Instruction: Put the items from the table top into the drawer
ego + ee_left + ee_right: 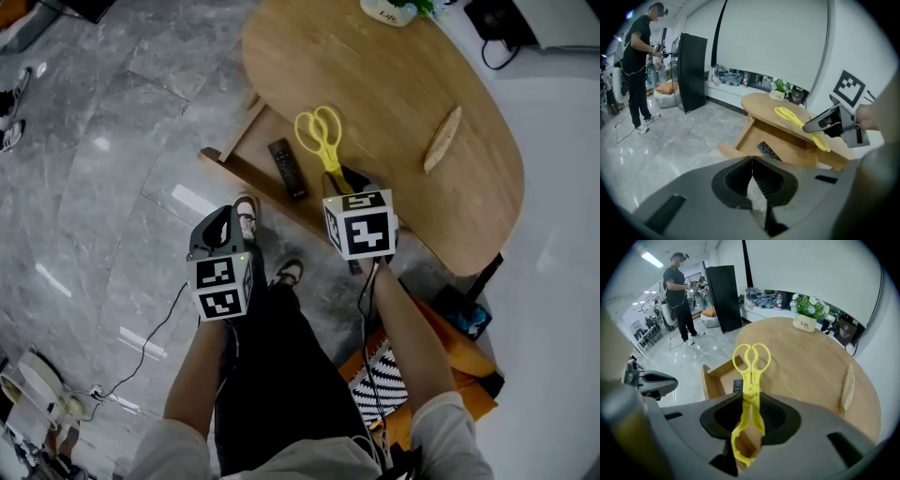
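**Yellow tongs pinched in the right claw, drawer open just ahead**

The right claw (749, 427) has its jaws pressed onto the yellow tongs (750, 376), gripping them low on the arms. The two finger loops stick out ahead of the jaws, up in the air. Past those loops and a little to the claw's left sits the open drawer (253, 180), pulled out from under the wooden table (394, 84). A black remote (287, 169) lies flat inside it.

Off to the right of that claw, well apart from it, a slim wooden piece (442, 140) rests on the table top. Far ahead, at the table's back edge, stands a small flower pot (805, 323).

Over to the left claw (752, 183): jaws pressed together, nothing between them. It hangs beside the right claw, on its left, above the grey floor and short of the drawer's front. From there the remote shows just ahead of its tips.
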Available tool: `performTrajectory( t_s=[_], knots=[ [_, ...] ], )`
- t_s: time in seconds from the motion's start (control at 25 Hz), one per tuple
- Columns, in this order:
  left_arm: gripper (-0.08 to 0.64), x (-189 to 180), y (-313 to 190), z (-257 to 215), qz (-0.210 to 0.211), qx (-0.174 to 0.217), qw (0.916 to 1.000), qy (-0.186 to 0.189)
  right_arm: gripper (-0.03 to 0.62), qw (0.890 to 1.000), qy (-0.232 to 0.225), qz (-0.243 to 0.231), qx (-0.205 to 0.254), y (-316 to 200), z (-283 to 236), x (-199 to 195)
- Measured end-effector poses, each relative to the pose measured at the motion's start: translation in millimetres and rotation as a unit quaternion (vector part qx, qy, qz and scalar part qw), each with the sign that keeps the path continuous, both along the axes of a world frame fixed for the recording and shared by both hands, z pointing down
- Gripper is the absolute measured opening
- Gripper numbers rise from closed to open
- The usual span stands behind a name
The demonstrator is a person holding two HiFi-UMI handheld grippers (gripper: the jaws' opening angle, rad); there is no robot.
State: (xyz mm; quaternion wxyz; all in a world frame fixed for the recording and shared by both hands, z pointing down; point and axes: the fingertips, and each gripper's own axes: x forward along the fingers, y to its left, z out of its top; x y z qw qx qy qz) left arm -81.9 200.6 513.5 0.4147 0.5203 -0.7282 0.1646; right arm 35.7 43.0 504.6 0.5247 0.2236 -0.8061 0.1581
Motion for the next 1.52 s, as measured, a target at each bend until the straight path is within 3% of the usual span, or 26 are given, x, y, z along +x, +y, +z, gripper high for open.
performTrajectory(
  t_s=[0.4, 0.6, 0.68, 0.76, 1.12, 1.52],
  knots=[
    [0.009, -29, 25, 3, -0.038, 0.001, 0.9992, -0.007, 0.104, 0.996, 0.0, -0.08, -0.03, 45, 18, -33],
    [0.009, -37, 25, 6, -0.04, -0.001, 0.9992, -0.006, 0.106, 0.995, 0.002, -0.096, -0.037, 48, 25, -36],
    [0.009, -38, 23, 7, -0.036, -0.001, 0.9993, -0.005, 0.109, 0.995, 0.003, -0.092, -0.039, 45, 28, -37],
    [0.009, -41, 20, 8, -0.032, -0.001, 0.9995, -0.005, 0.179, 0.996, 0.001, -0.083, -0.039, 41, 30, -37],
    [0.009, -41, 5, 9, -0.017, 0.001, 0.9998, -0.011, 0.175, 0.998, -0.001, -0.046, -0.041, 32, 33, -17],
    [0.009, -11, -20, 6, 0.025, -0.006, 0.9997, -0.005, 0.17, 0.999, -0.012, -0.009, -0.04, 17, 21, 15]
  ],
)
